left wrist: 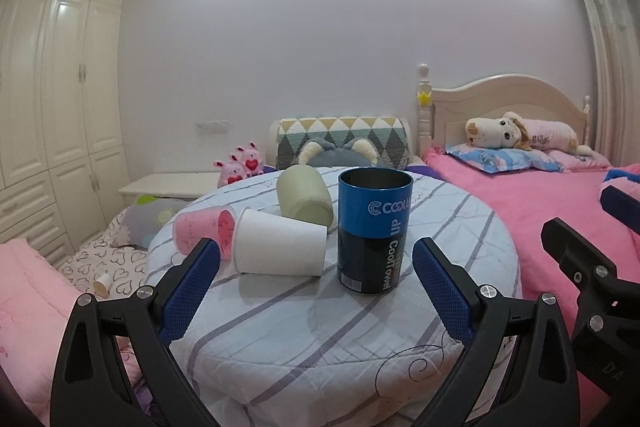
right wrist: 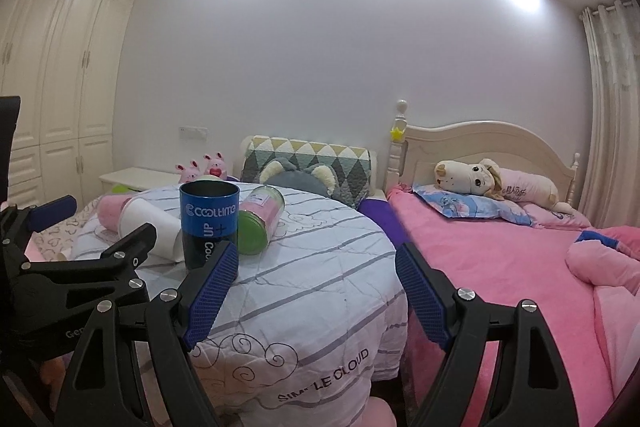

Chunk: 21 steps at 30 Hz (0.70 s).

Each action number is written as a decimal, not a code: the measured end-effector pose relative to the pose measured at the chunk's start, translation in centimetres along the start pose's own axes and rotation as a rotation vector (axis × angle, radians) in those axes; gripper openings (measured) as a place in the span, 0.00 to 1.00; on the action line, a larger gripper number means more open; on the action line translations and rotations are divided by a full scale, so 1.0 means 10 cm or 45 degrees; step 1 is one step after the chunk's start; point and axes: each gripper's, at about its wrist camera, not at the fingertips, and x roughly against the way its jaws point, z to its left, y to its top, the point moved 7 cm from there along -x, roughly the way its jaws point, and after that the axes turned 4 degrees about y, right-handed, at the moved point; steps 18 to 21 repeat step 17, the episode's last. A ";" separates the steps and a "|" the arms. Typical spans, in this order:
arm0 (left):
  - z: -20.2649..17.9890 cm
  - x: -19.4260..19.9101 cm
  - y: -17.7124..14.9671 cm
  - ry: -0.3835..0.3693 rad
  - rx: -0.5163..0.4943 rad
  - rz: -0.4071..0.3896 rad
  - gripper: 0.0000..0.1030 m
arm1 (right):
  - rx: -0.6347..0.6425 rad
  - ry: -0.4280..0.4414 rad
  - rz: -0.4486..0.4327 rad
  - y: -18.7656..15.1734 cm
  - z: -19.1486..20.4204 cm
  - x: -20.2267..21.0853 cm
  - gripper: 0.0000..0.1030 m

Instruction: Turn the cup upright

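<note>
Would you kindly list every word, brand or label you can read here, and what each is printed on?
"COOLTIME", "UP": blue can.
"CoolTowel": same can's dark lower half; its barcode digits too small.
"SIMPLE CLOUD": edge of the striped cover, partly creased.
Label on the green-lidded jar: blurred.
Script on the pink pillow: unreadable.

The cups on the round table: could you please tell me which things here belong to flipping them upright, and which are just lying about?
Belongs to the job:
- white cup, on its side
- pink cup, on its side
- green cup, on its side
- blue can, upright

Just lying about:
- plush dog
- pink bunnies
- small cup off the table
</note>
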 end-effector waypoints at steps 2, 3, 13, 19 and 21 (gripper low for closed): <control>0.00 0.00 0.00 0.000 0.000 -0.005 0.96 | -0.002 -0.001 0.002 0.00 -0.01 0.01 0.80; 0.00 0.00 -0.01 0.001 -0.001 -0.005 0.96 | 0.002 -0.005 0.007 0.00 -0.01 0.01 0.80; 0.02 -0.01 0.00 0.001 0.002 -0.004 0.96 | 0.029 -0.030 0.009 0.01 -0.03 0.01 0.80; 0.02 -0.01 0.00 -0.005 -0.003 -0.004 0.96 | 0.036 -0.024 0.030 0.00 -0.02 -0.02 0.80; 0.02 -0.01 0.00 -0.005 -0.003 -0.004 0.96 | 0.036 -0.024 0.030 0.00 -0.02 -0.02 0.80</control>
